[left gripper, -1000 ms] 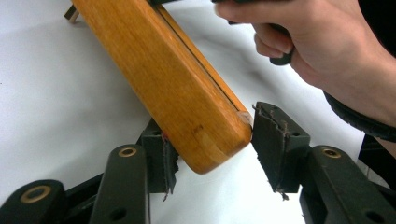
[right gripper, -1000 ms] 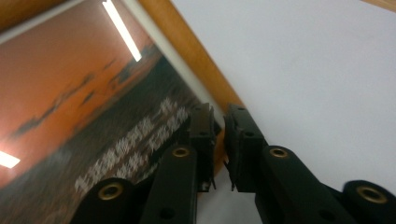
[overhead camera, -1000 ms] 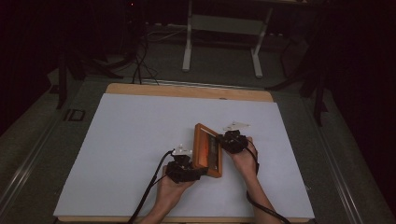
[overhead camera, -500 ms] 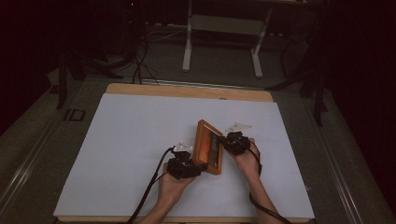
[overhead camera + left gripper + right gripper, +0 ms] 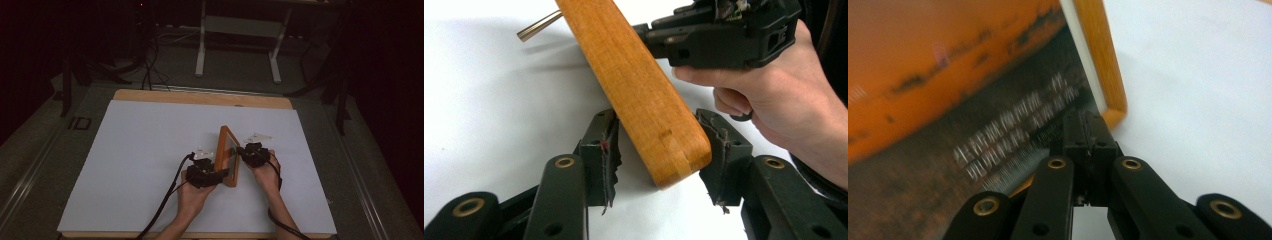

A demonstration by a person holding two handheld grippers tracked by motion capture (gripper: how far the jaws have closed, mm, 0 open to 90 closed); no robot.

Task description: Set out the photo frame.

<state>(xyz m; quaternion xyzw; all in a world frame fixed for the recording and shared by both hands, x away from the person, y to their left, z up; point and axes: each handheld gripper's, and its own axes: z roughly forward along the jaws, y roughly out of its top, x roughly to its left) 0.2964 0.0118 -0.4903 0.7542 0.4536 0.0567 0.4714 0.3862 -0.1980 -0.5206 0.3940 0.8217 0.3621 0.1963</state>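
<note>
Upright, wooden frame point(image 5: 229, 156) on edge, long axis running away; left tool point(image 5: 659, 150) apart astride corner, right tool point(image 5: 1088, 150) together.

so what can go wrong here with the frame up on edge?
1. The wooden picture frame stands tilted on the white sheet, and the left tongs straddle its corner with gaps on both sides. It could tip if the other hold slips.
2. The right tongs look shut on the frame's edge; that thin pinch may twist loose.
3. A brass rod juts from the frame's back and could snag.
</note>
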